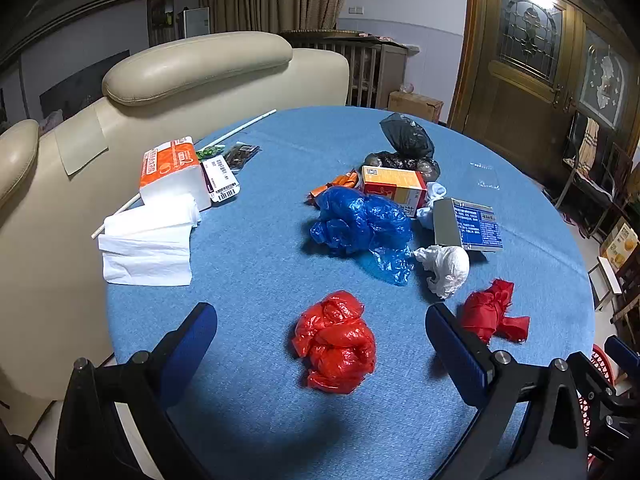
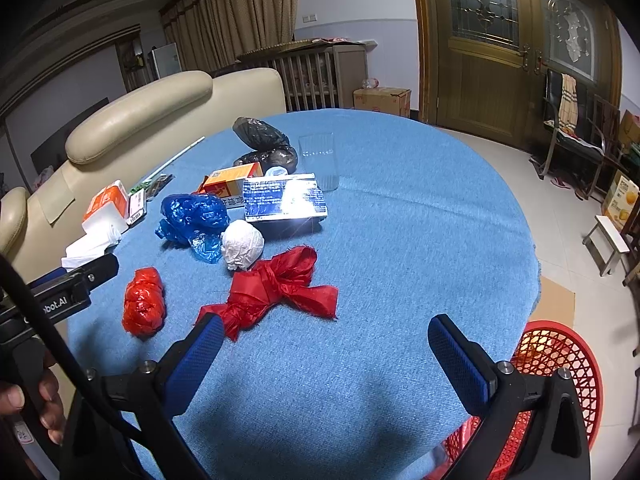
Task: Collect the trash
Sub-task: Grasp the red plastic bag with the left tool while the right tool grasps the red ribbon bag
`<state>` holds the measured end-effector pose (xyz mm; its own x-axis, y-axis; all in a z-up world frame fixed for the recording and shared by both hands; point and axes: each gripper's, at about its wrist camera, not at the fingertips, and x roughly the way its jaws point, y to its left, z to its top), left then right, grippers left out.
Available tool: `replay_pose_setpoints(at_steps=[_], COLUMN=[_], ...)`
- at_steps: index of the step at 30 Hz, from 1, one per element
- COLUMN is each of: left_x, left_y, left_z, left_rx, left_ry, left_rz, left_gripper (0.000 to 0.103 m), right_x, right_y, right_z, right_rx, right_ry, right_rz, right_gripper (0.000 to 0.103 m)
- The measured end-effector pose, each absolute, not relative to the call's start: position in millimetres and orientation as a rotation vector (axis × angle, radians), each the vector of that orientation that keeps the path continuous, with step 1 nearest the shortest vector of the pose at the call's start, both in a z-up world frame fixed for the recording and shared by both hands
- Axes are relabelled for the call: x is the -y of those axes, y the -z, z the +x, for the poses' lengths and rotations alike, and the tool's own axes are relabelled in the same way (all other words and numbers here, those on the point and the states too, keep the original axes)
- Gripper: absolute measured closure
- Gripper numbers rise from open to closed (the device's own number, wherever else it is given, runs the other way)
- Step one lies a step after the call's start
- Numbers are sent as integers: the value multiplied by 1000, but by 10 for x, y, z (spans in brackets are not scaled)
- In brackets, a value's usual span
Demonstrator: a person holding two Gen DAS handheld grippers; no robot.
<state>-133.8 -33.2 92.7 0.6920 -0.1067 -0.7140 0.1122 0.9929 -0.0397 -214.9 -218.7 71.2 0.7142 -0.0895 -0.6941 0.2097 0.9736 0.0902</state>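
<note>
Blue tablecloth (image 1: 260, 248) holding all the trash, nothing collected yet. Left gripper (image 1: 320, 320) spread wide, framing red plastic bag (image 1: 335, 342) at lower center. Right gripper (image 2: 326, 338) spread, empty. Red basket (image 2: 560, 360) waiting lower right, off the table's edge.

This is a living room in a home. A cream leather sofa (image 1: 192, 68) stands at the far left of a round table with blue cloth (image 2: 400, 200). Long curtains (image 2: 240, 16), a wooden door with stained glass (image 2: 480, 40) and a cardboard box (image 2: 382, 100) stand far behind.
</note>
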Motion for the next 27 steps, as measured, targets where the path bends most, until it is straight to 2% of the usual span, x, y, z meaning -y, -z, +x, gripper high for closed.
replay_pose_setpoints(at_steps=[8, 15, 21, 23, 24, 25, 26, 27], left_x=[-1, -212, -29, 43, 89, 123, 165, 209], left_y=[-874, -635, -582, -558, -535, -519, -498, -473], left_z=[-1444, -1423, -1249, -1192, -1153, -1124, -1092, -1056], left_rx=[-789, -853, -865, -870, -876, -880, -883, -886], left_ry=[85, 64, 109, 115, 121, 123, 123, 125], left_rz=[-24, -44, -27, -20, -15, -10, -6, -2], left_gripper=[0, 0, 0, 0, 0, 0, 0, 0], right_x=[2166, 2024, 1899, 1884, 1868, 1863, 1885, 1939], right_y=[-683, -400, -97, -19, -19, -18, -18, -15], right_z=[-2086, -1550, -1083, -1026, -1023, -1034, -1039, -1058], right_rx=[-771, -873, -967, -983, -964, -957, -958, -964], right_ry=[139, 41, 78, 69, 80, 77, 56, 35], right_rz=[169, 213, 207, 208, 177, 163, 182, 221], right_gripper=[0, 0, 0, 10, 26, 47, 58, 60])
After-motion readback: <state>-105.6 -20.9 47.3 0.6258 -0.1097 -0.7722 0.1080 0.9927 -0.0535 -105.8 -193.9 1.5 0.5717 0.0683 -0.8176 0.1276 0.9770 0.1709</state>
